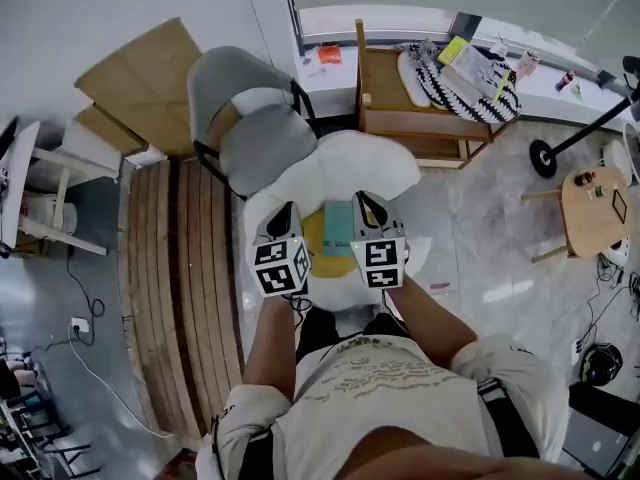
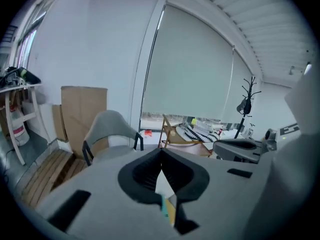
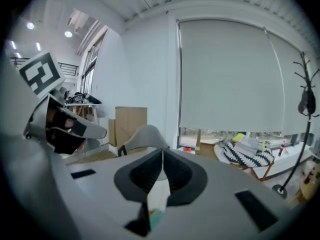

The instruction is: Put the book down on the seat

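Observation:
A teal book (image 1: 338, 229) lies flat on a yellow patch on the white seat (image 1: 330, 173), just in front of the person's knees. My left gripper (image 1: 286, 216) hovers at the book's left edge and my right gripper (image 1: 368, 211) at its right edge. The book sits in the gap between them. In the left gripper view the jaws (image 2: 161, 159) meet at their tips, with a sliver of teal and yellow showing below. The right gripper (image 3: 162, 156) is also shut, with white seat and a bit of teal under it. Neither gripper holds anything.
A grey shell chair (image 1: 245, 118) stands just beyond the seat. A wooden chair (image 1: 400, 118) with a striped cushion (image 1: 470, 88) is at back right. A slatted wooden platform (image 1: 170, 268) runs along the left. A small round table (image 1: 595, 208) and a stand's base (image 1: 544, 158) are at right.

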`<action>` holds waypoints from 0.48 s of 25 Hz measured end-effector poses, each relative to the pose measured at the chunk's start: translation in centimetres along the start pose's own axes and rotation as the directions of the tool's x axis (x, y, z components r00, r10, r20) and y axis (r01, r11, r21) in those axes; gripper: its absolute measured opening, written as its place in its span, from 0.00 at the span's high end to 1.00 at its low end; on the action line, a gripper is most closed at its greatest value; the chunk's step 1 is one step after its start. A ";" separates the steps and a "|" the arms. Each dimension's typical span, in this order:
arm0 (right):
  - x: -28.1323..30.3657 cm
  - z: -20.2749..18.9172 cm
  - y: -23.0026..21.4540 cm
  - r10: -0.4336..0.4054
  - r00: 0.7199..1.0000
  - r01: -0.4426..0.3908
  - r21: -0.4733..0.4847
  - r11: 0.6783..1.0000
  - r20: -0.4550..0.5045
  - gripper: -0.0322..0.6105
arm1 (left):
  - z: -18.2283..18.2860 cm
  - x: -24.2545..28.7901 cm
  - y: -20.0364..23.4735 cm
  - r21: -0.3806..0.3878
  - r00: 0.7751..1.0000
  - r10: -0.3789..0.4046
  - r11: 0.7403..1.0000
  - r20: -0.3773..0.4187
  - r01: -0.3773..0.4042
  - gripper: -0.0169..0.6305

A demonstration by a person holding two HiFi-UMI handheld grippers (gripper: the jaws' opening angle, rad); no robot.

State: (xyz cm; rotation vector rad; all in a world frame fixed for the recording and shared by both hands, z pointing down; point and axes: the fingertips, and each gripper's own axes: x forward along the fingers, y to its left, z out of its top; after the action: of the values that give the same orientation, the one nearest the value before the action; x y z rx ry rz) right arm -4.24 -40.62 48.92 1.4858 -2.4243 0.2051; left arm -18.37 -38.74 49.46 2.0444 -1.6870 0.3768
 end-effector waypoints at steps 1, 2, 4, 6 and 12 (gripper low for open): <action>-0.1 1.7 -0.4 -0.007 1.000 0.007 0.001 1.000 0.028 0.90 | 1.4 -0.3 -0.2 0.004 1.000 -0.001 1.000 0.019 0.001 0.94; -0.1 3.4 -0.8 -0.011 0.998 0.011 0.003 1.000 0.059 0.90 | 2.8 -0.6 -0.6 0.005 0.999 -0.006 1.000 0.039 0.006 0.94; -0.3 6.9 -1.4 -0.017 0.991 0.016 0.004 1.000 0.131 0.91 | 5.6 -1.0 -1.3 0.012 0.996 -0.020 1.000 0.085 0.019 0.94; -1.1 10.0 -1.7 -0.021 0.980 0.023 -0.005 1.000 0.195 0.91 | 7.9 -1.9 -2.3 0.032 0.991 -0.035 0.999 0.127 0.031 0.94; -3.6 15.5 -1.9 -0.005 0.964 0.003 0.010 1.000 0.264 0.91 | 13.4 -5.5 -4.3 0.087 0.969 -0.054 0.996 0.240 0.034 0.94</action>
State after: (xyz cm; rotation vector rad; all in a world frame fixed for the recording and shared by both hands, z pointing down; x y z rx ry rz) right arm -3.64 -42.62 33.08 1.6133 -2.6277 0.0174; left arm -16.40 -40.32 34.58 2.2615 -1.7886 0.1897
